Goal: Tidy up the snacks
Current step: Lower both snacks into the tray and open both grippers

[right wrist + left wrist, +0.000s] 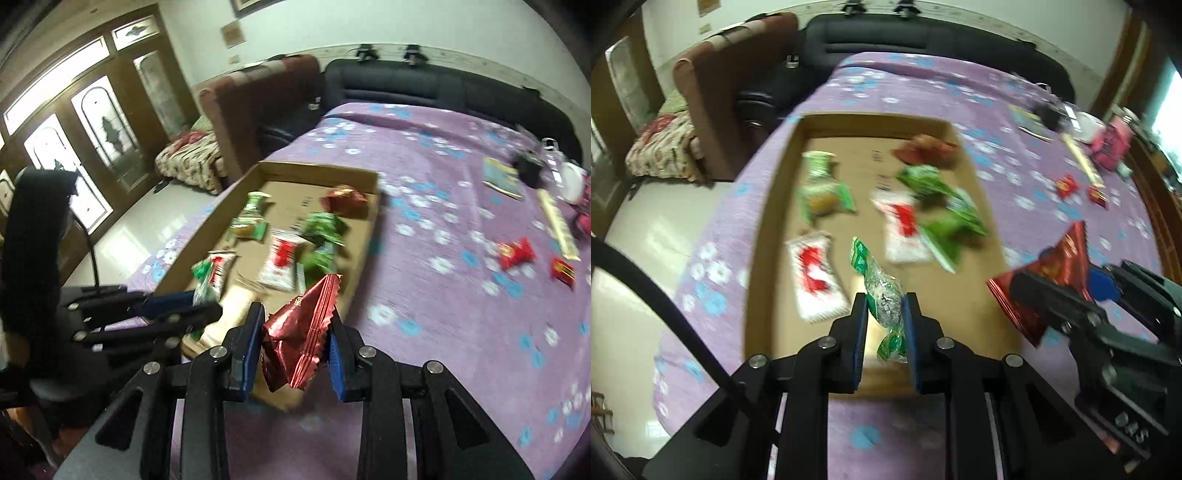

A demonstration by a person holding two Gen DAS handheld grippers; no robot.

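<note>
Two snacks are in hand at once: my left claw (885, 306) pinches a green-and-silver candy (882, 291) over the near end of the cardboard box (990, 206), while my right claw (295, 341) grips a crinkled red packet (299, 339) above the box's near corner at 6 o'clock. I judge both are mid-delivery; next, lower and release inside. Two red snacks (517, 253) wait on the bed (443, 332) at 2 o'clock.
</note>
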